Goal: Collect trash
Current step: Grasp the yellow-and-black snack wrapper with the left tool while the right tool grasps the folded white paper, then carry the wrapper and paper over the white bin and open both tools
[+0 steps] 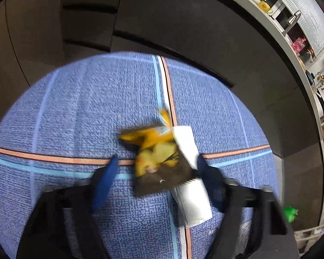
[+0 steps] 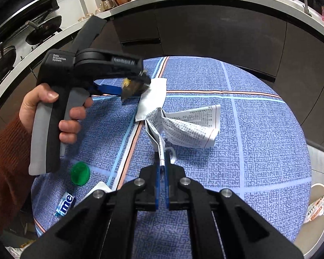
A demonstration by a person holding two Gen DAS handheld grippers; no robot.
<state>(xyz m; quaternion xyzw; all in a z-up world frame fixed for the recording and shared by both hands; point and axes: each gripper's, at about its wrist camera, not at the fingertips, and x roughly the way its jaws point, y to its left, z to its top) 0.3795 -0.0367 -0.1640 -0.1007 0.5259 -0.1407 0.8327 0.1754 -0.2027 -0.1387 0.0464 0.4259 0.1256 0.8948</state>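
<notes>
Right wrist: right gripper (image 2: 161,161) pinching printed leaflet (image 2: 190,125) corner

Round desk (image 2: 259,129), blue woven cloth, crossed by pale-blue and orange-white stripes. Landmark: white paper (image 2: 151,99) near stripe crossing, lying flat on cloth. Snack wrapper (image 1: 155,161), yellow and brown, blurred, overlapping paper's left edge; cannot tell if resting on cloth. Printed leaflet (image 2: 190,127), crumpled, just right of paper, near edge raised. Green cap (image 2: 80,173) well left and nearer than paper. Blue-white packet (image 2: 64,204) just beyond cap, at desk edge.
</notes>
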